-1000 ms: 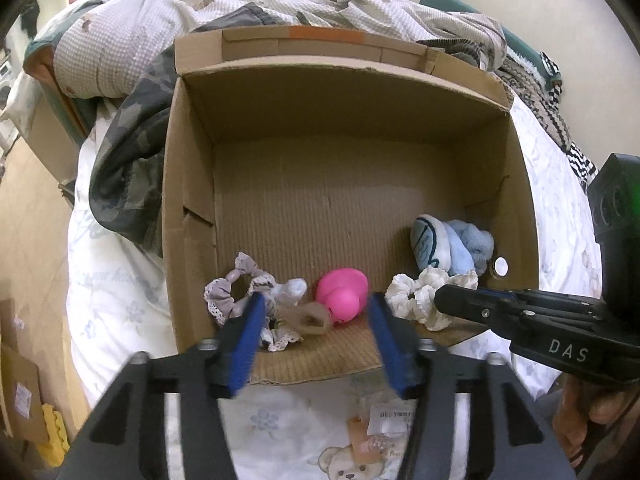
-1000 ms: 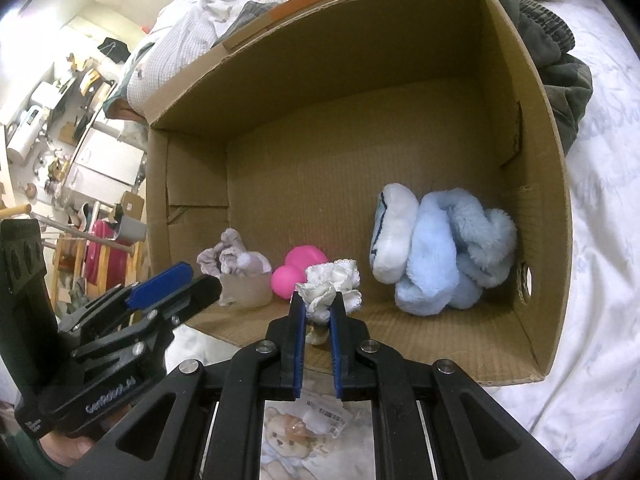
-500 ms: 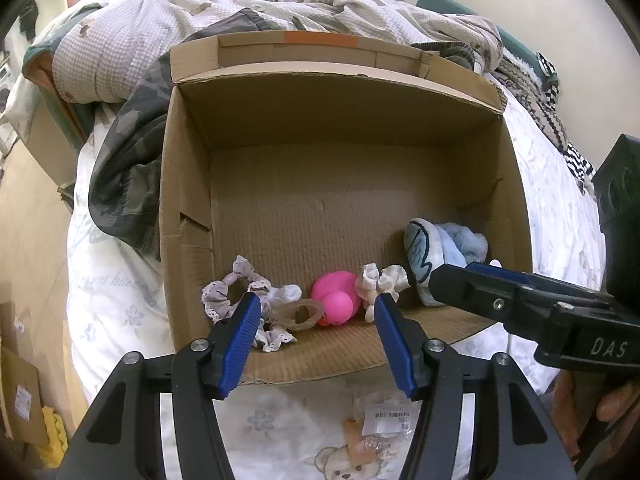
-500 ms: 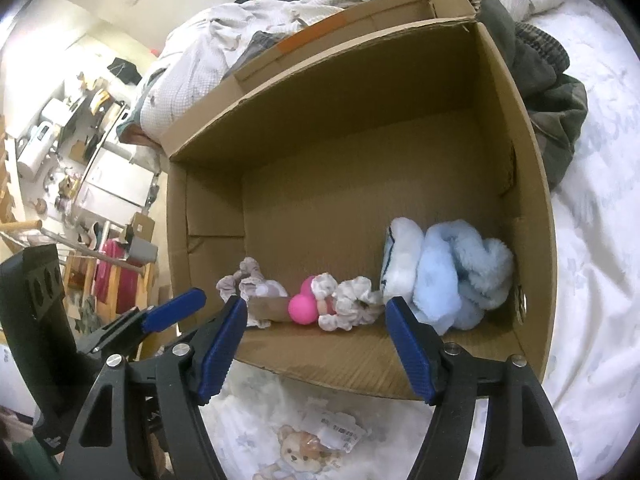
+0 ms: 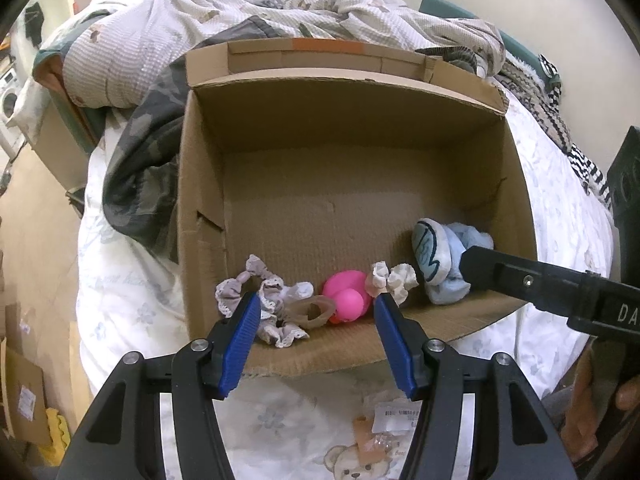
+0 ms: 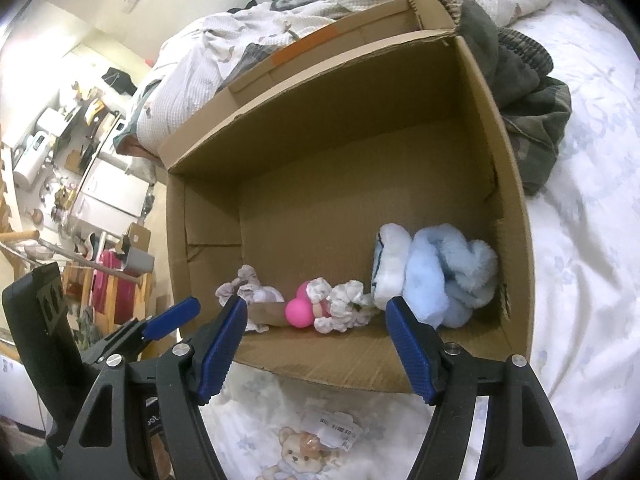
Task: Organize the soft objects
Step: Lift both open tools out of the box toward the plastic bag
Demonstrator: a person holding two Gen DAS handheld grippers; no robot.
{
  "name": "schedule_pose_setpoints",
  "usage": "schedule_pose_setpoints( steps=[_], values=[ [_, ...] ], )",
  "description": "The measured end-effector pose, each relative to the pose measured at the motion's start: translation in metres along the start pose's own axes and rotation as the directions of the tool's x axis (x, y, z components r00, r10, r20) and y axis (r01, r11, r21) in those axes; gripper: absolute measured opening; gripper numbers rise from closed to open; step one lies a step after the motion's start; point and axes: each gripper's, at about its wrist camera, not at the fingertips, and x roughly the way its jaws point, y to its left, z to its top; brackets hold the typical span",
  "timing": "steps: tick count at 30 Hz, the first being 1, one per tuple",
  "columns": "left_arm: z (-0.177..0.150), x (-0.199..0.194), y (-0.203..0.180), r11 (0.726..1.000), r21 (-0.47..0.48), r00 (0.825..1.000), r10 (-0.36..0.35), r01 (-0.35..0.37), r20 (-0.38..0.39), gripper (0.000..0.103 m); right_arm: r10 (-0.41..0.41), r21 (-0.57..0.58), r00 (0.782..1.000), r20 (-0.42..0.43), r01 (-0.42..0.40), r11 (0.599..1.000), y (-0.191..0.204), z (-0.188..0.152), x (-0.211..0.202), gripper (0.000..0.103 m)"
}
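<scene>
On the bed: cardboard box (image 6: 516,240), corrugated, brown, lying open toward both cameras, orange tape strip on the far flap.
Bedsheet (image 6: 592,240): white, faint floral print, a bear picture near the front edge.
Left end of box floor: grey lace-edged scrunchie (image 5: 256,292), crinkled; tan ring-shaped hair tie (image 5: 312,312) just beside it.
Middle: pink rubber duck (image 5: 348,300), smooth and rounded; white ruffled scrunchie (image 6: 344,304) touching it on the right.
Right end: light-blue fluffy slippers (image 6: 436,276), plush, white soles, bundled against the side wall.
Behind box: rumpled waffle-weave quilt (image 5: 160,52), dark camouflage fabric (image 5: 140,168).
Left gripper (image 5: 316,336): angled down at the front edge, blue ribbed fingers (image 5: 240,340) apart, gripping nothing.
Right gripper (image 6: 316,340): angled down likewise, fingers spread wide, holding nothing, white scrunchie lying beyond them.
</scene>
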Motion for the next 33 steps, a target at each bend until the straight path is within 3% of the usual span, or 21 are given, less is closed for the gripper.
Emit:
schedule_pose_setpoints(
  steps=[8,33],
  values=[
    [-0.011,-0.023,0.004,1.0,-0.005,0.999,0.011,-0.011,0.034,0.056,-0.014,-0.015,1.0,0.013,0.014,1.0,0.004,-0.014,-0.015,0.076],
    [-0.066,-0.047,0.007,0.998,-0.039,0.999,0.043,-0.043,-0.007,0.056,-0.017,-0.022,1.0,-0.024,0.017,1.0,0.009,-0.075,-0.033,0.076]
  ],
)
